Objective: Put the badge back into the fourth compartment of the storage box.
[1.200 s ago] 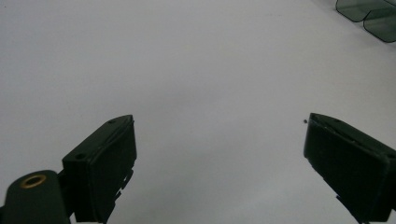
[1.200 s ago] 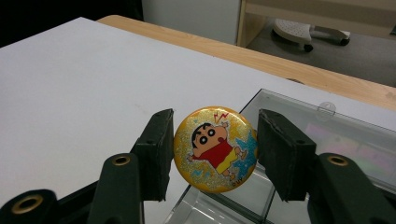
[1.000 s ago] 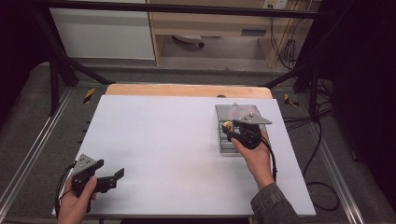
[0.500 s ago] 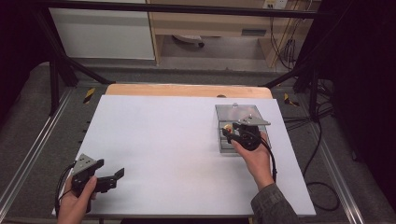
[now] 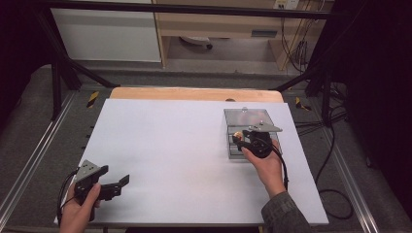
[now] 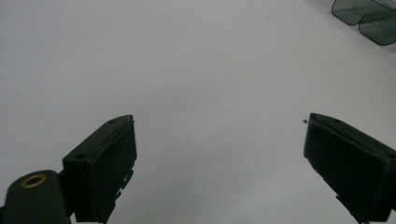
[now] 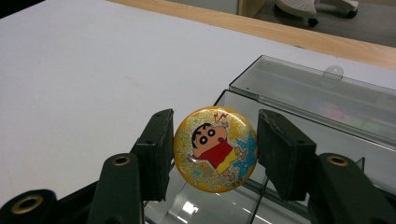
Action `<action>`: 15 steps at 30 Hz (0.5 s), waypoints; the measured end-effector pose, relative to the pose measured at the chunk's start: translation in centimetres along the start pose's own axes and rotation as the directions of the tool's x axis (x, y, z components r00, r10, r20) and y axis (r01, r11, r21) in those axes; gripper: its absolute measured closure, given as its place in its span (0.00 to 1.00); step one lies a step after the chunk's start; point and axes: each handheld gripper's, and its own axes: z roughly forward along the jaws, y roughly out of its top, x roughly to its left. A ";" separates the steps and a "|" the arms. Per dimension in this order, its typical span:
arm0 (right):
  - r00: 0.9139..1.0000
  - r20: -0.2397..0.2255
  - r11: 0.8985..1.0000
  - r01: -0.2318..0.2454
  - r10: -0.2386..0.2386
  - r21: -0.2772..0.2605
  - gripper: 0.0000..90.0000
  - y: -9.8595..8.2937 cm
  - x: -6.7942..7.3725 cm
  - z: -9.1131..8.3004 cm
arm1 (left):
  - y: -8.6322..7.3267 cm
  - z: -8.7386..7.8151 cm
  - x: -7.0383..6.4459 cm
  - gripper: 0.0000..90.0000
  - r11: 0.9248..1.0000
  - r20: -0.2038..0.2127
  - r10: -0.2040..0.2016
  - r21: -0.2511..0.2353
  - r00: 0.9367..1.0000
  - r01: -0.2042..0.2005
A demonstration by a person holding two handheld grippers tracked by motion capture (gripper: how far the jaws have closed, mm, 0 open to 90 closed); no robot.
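A round yellow badge [image 7: 215, 148] with a cartoon child in a red shirt sits between the jaws of my right gripper [image 7: 212, 149], which is shut on it. The badge hangs over the open tray of a clear plastic box [image 7: 322, 93], whose lid lies folded back behind it. From the high view the right gripper [image 5: 241, 138] is at the front of the box [image 5: 248, 119] at the table's right, with the badge [image 5: 237, 134] just at its tip. My left gripper [image 5: 119, 184] rests near the front left corner. Its jaws stand wide open above bare white table [image 6: 219, 154].
The white tabletop [image 5: 175, 155] ends in a wooden strip [image 5: 194, 93] along the far edge. Two dark translucent shapes [image 6: 369, 18] lie at the top right of the left gripper view. A cable [image 5: 335, 194] trails off the table's right side.
The right gripper with the badge has shifted slightly back toward the person at the box. The left gripper has not moved.
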 end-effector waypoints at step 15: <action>1.000 -0.005 0.999 -0.006 0.006 0.033 0.53 -0.7 -0.1 0.5 | 0.0 0.0 0.0 0.11 1.000 0.000 0.005 0.003 1.000 -0.005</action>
